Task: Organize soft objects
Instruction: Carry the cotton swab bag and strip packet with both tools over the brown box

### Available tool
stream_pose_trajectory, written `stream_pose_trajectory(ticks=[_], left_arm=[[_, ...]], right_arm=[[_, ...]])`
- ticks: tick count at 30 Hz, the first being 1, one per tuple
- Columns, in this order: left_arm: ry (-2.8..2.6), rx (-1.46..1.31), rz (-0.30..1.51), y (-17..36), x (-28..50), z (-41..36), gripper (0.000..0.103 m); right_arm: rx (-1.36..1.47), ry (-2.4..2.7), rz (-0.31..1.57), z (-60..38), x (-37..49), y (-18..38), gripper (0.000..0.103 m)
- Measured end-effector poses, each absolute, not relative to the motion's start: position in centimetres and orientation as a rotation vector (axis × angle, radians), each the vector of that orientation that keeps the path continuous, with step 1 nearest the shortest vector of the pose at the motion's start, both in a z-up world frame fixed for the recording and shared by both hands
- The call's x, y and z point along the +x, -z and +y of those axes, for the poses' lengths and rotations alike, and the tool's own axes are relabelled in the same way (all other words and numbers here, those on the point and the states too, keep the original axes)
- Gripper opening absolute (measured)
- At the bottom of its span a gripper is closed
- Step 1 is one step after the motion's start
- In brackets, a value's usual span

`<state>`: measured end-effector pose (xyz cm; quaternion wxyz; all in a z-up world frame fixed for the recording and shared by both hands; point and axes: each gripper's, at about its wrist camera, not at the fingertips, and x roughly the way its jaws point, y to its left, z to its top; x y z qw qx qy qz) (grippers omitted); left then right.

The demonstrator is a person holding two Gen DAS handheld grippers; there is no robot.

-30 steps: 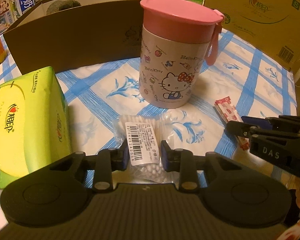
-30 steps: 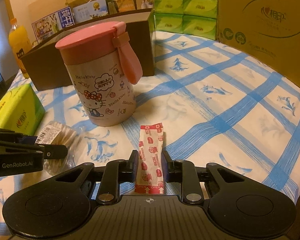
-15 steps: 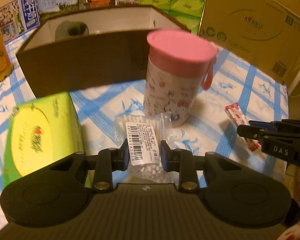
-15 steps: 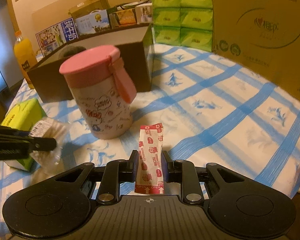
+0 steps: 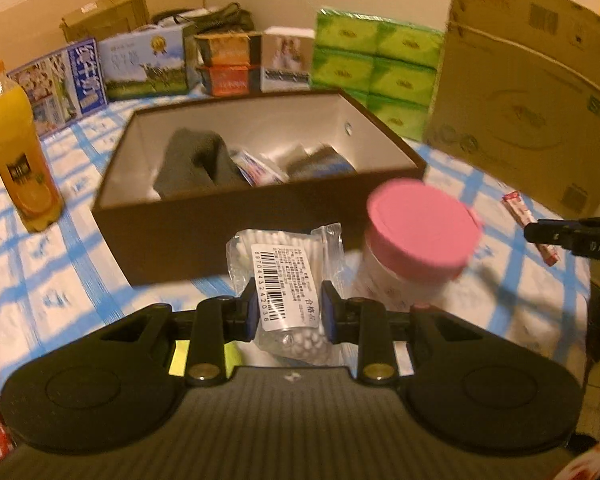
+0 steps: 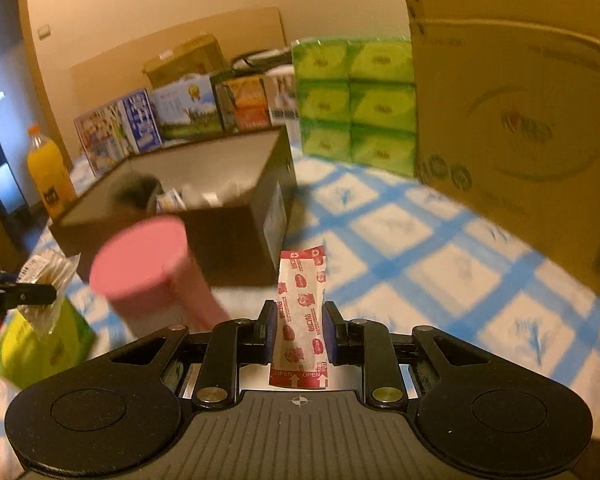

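Observation:
My left gripper (image 5: pixel 287 306) is shut on a clear bag of cotton swabs (image 5: pixel 286 268) with a barcode label, held up in the air in front of the open brown box (image 5: pixel 204 220). Inside the box lie a dark grey cloth (image 5: pixel 192 162) and a few small packets. My right gripper (image 6: pixel 299 330) is shut on a red-and-white plaster packet (image 6: pixel 301 308), also lifted above the bed. The same brown box (image 6: pixel 236 232) shows in the right wrist view, ahead and to the left. Each gripper appears at the edge of the other's view.
A pink-lidded cup (image 5: pixel 418 236) stands just right of the swab bag, close before the box. A green tissue pack (image 6: pixel 40 344) lies at left, an orange juice bottle (image 5: pixel 18 152) beyond it. A big cardboard carton (image 5: pixel 528 92) and stacked tissue packs (image 5: pixel 374 72) line the back right.
Both grippers have risen with their loads and tipped up. The box's inside has come into sight, and the cup and the green pack have dropped lower in both views.

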<state>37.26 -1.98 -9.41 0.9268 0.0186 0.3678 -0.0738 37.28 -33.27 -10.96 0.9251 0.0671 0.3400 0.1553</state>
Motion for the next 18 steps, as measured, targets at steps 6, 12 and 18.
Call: stream_pose_trajectory(ticks=[6,12,18], left_arm=[[0.122,0.051,0.694,7.1,41.5,-0.5,0.027],[0.123,0.062,0.681,5.8,46.6,-0.6,0.027],[0.171,0.026,0.706,5.9,51.9,-2.0,0.027]], right_arm=[[0.127,-0.384,0.659,-32.4,42.3,8.9,0.024],[0.129,-0.457,0.638,-30.4,47.8,7.9,0.024],[0.121,-0.541,0.641,-27.0,52.8,7.8,0.024]])
